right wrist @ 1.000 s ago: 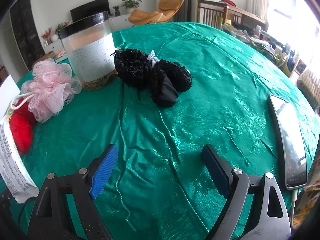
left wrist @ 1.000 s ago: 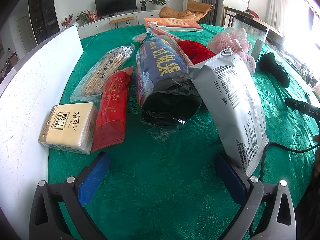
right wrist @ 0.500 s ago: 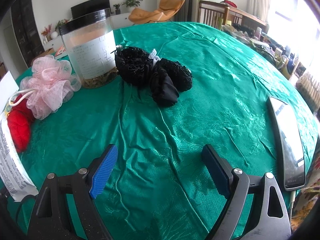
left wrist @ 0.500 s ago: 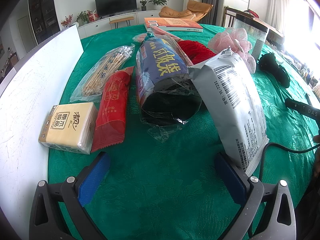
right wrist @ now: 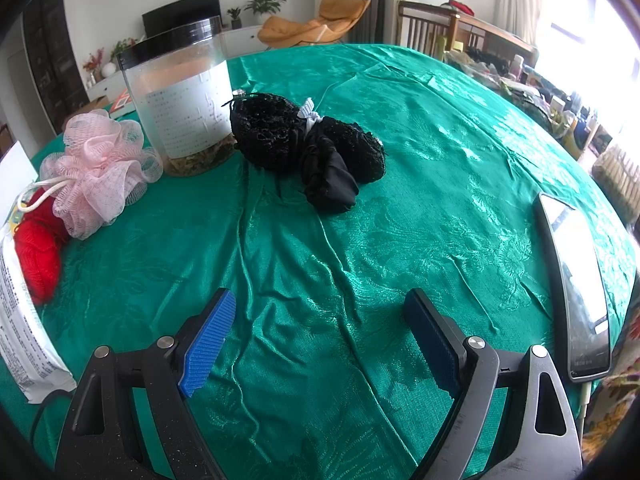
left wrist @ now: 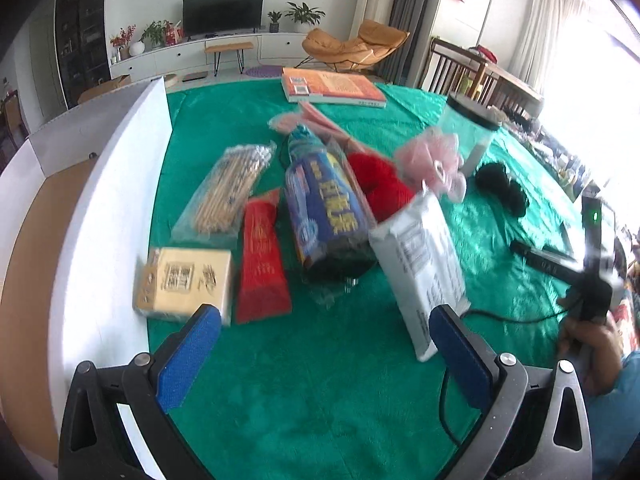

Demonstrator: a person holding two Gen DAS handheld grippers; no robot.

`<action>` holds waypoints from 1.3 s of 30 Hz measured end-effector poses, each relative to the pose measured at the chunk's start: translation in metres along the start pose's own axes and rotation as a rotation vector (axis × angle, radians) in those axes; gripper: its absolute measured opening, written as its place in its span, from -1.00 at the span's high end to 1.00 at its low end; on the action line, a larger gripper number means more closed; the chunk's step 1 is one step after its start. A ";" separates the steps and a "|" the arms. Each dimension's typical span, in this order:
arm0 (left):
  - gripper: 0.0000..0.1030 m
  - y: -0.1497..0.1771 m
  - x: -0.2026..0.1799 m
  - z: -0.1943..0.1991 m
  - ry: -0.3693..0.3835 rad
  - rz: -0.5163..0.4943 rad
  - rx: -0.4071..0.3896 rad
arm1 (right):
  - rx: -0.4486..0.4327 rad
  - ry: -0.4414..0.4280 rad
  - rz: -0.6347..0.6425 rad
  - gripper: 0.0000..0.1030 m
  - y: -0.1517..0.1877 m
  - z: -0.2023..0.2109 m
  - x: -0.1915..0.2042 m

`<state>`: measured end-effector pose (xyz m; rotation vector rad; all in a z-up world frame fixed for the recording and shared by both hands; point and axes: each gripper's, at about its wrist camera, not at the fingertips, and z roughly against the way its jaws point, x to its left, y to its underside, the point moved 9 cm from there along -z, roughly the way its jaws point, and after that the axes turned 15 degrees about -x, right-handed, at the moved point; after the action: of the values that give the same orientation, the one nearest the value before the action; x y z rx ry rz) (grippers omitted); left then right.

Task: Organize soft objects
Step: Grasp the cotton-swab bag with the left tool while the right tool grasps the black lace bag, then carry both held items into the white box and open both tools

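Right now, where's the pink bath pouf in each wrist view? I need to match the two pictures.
Left wrist: the pink pouf sits upper right of centre, between the red yarn and the clear jar.
Right wrist: the pouf is at the left, just left of the jar, above the yarn.
Shared landmark: the black-lidded clear jar, right beside the pouf in both views.

Left gripper (left wrist: 326, 344) gapes empty above blurred, probably tissue, pack (left wrist: 184, 282).
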<state>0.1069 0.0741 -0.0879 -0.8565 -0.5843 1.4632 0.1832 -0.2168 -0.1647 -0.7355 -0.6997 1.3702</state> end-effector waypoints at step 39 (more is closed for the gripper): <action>0.26 -0.118 0.072 -0.072 0.089 0.299 -0.004 | 0.005 -0.192 -0.033 0.20 -0.118 -0.038 -0.030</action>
<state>0.2399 0.1459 -0.0490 -1.0395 -0.4039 1.6825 0.2819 -0.2552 -0.0935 -0.5901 -0.8554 1.4237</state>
